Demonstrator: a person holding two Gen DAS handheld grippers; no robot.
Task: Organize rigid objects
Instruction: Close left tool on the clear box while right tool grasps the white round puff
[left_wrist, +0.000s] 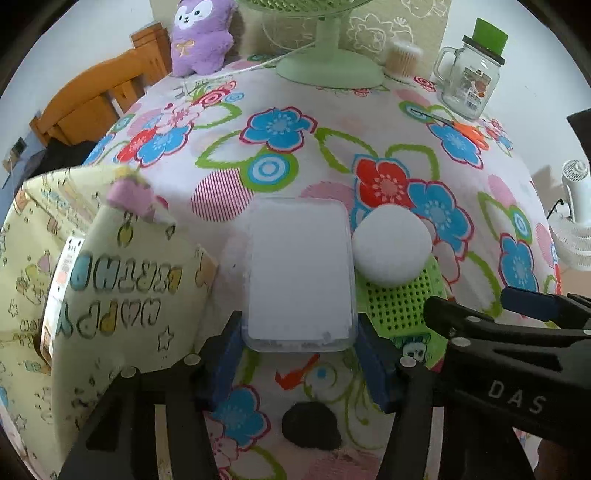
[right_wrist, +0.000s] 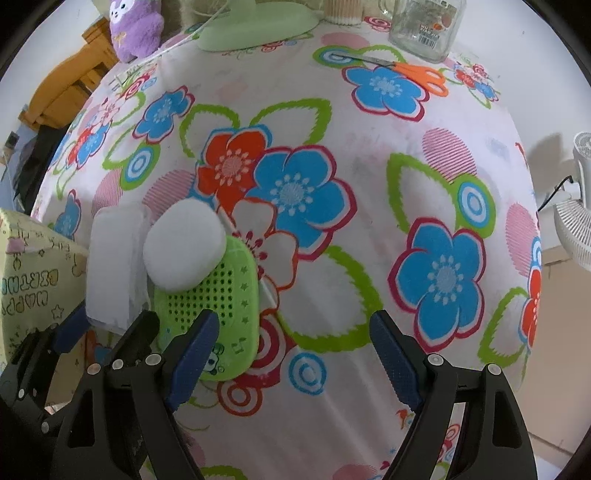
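Floral table (right_wrist: 369, 258), near-left corner: clear rect. box (left_wrist: 299, 273) sits by the gift bag (left_wrist: 110, 266), left gripper (left_wrist: 299, 343) clamped on its near end w/ both pads touching. Risk: slick plastic slips out on lift, or box drags the white round puff (left_wrist: 391, 245) and green perforated case (left_wrist: 402, 306) touching its right side. Right gripper (right_wrist: 291, 354) open, empty, its left finger over the green case, could bump it.

R claw (right_wrist: 295, 354) open over floral cloth (right_wrist: 369, 258).

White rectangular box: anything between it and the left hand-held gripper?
Nothing visible. The left hand-held gripper already straddles the near end of the white rectangular box, blue pads at both sides. The round white puff sits alongside, clear.
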